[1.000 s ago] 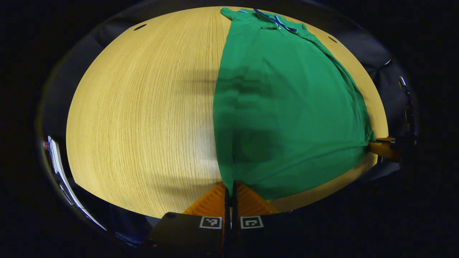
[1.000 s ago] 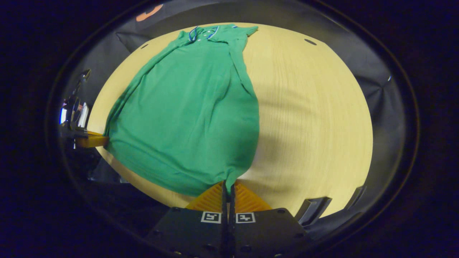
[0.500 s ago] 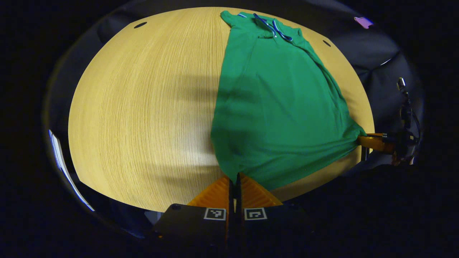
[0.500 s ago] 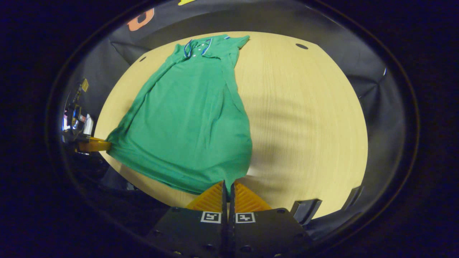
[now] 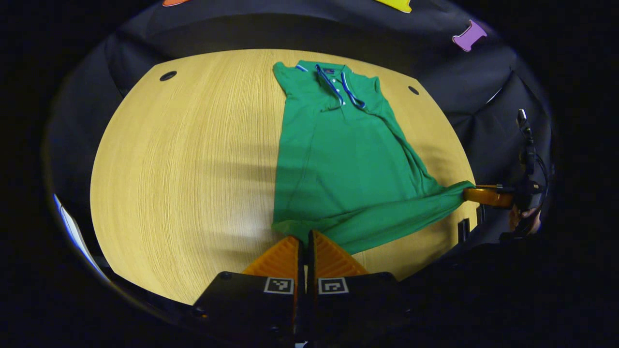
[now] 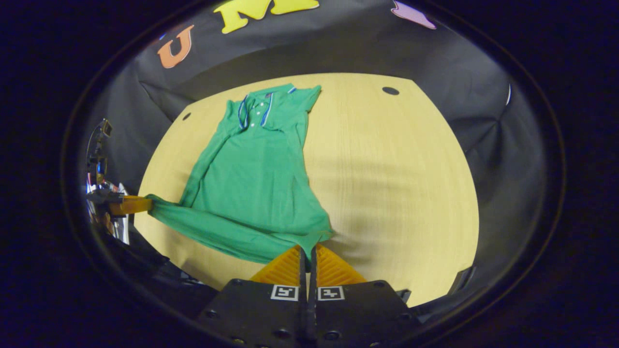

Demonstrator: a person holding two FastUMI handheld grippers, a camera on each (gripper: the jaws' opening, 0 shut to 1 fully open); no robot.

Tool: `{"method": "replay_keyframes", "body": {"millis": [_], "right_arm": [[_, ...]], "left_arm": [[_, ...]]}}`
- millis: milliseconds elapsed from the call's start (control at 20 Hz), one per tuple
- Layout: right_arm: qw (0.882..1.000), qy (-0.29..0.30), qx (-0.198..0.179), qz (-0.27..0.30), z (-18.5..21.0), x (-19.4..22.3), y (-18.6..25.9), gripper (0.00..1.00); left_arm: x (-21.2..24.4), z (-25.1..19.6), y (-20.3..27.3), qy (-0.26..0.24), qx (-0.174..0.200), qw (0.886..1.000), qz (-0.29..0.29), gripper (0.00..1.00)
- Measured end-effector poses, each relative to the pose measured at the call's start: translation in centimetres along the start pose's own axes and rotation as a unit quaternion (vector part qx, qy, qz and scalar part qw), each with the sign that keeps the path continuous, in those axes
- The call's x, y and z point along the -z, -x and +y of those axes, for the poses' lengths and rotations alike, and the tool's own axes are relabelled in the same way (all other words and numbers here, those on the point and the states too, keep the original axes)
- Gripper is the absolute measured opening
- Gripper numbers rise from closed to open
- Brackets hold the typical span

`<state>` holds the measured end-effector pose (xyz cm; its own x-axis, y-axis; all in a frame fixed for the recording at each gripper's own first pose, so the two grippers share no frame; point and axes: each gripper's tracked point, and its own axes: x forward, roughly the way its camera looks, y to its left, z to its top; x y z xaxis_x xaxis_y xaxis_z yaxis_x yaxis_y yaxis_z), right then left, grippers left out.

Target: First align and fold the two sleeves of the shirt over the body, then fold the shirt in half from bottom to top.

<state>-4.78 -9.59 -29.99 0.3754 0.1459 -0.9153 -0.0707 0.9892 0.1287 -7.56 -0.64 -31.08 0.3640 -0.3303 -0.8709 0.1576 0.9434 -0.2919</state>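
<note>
Left gripper (image 5: 304, 238) and right gripper (image 6: 307, 251) each pinch shirt (image 5: 333, 159) hem corners, lifted; bare table (image 5: 184, 169) alongside.

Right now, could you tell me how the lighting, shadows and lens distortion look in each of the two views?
Left gripper view: fisheye bends the table edge into a bowl; soft shadow bands cross the wood and the shirt; the picture is sharp. Right gripper view: same curved distortion, a broad soft shadow on the wood right of the shirt, dim surroundings, no glare, and the far left gripper looks small and warped near the rim.
</note>
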Motion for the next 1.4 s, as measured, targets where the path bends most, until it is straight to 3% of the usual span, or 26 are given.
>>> {"method": "replay_keyframes", "body": {"millis": [50,450,900,1100,1400], "right_arm": [[1.0,0.0,0.002,-0.015,0.0,-1.2,0.4,0.03],[0.992,-0.027,-0.011,-0.119,0.9,-12.5,2.6,0.0],[0.981,-0.016,-0.004,-0.192,1.4,-24.7,1.3,0.0],[0.976,-0.006,-0.008,-0.22,2.6,-30.7,-0.4,0.0],[0.971,0.019,-0.006,-0.238,2.7,-35.1,-6.3,0.0]], "left_arm": [[-1.4,0.0,0.3,-0.002,-0.002,1.0,-0.017,0.06],[-11.7,0.9,1.1,0.001,-0.029,0.992,-0.119,0.06],[-23.6,2.0,0.0,-0.008,-0.056,0.978,-0.202,0.06],[-28.1,4.3,-1.8,-0.004,-0.082,0.968,-0.236,0.05],[-31.5,5.8,-7.7,-0.001,-0.093,0.961,-0.259,0.05]]}}
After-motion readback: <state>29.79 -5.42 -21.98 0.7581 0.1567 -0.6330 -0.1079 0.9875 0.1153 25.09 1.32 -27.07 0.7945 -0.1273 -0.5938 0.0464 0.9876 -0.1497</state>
